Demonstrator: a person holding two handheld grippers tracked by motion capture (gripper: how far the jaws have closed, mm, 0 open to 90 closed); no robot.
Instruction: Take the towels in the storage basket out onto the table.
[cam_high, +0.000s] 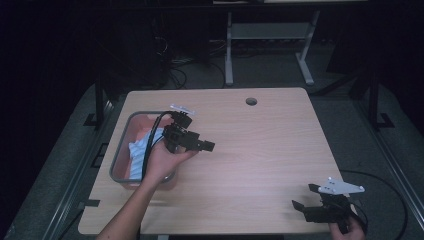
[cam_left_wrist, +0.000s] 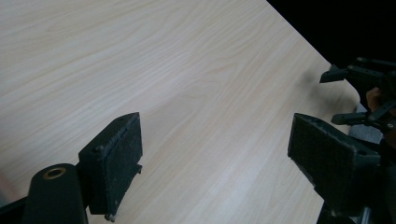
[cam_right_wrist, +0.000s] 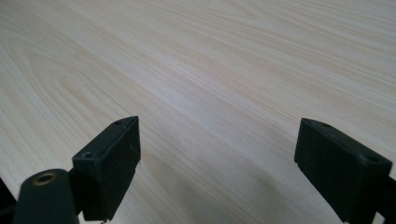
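**Both grippers empty over the table**

High view: the left gripper (cam_high: 200, 144) hovers at the right edge of a grey bin (cam_high: 118, 155) holding light blue cloth (cam_high: 142, 150); the right gripper (cam_high: 306, 198) sits at the table's (cam_high: 260, 150) near right corner.

Left gripper view: jaws wide apart over bare wood, the right gripper (cam_left_wrist: 348, 95) beyond.

Right gripper view: jaws wide apart, nothing between them.

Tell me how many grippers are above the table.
2. The left gripper is beside the bin at the table's left; the right gripper is near the front right corner. Both are open and empty.
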